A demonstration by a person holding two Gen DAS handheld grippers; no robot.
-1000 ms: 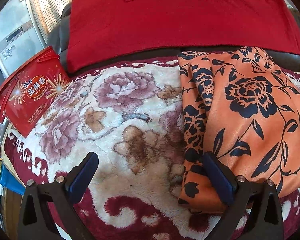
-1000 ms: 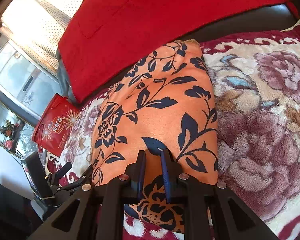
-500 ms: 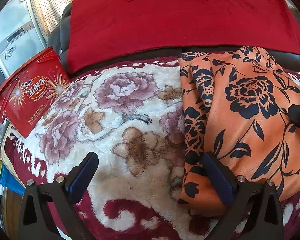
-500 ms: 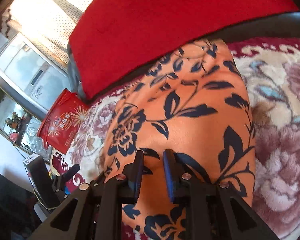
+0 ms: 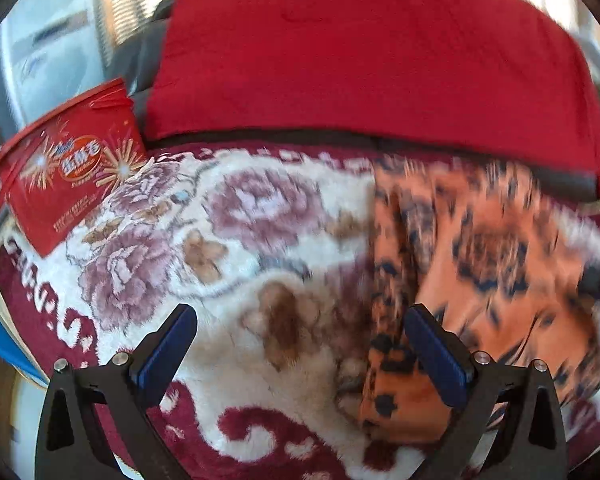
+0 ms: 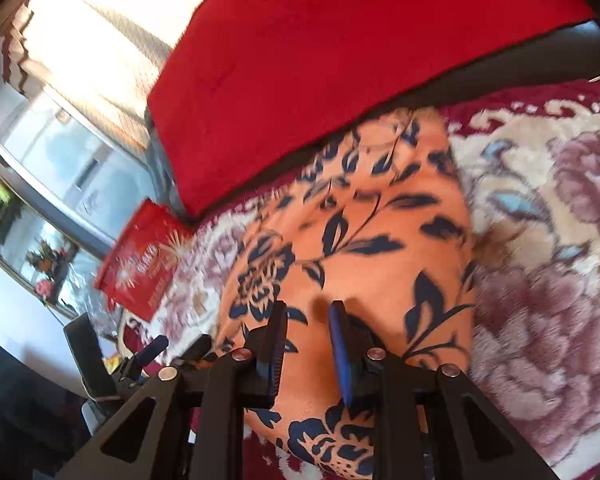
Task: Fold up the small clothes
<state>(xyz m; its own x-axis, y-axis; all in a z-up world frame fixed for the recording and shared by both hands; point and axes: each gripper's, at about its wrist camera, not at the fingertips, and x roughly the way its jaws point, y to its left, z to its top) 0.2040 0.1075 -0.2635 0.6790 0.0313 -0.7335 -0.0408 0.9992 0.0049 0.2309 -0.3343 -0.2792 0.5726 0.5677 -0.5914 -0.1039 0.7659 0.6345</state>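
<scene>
garment (image 5: pixel 500 264) on blanket (image 5: pixel 228 248), right part | tub (image 5: pixel 68 176) at blanket's left edge

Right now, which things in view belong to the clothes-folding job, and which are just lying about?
Belongs to the job:
- orange floral garment, folded, lying on the blanket
- left tongs, open
- right tongs, a narrow gap between the pads, garment behind them

Just lying about:
- red snack tub
- red cloth over the backrest
- floral plush blanket, the work surface
</scene>
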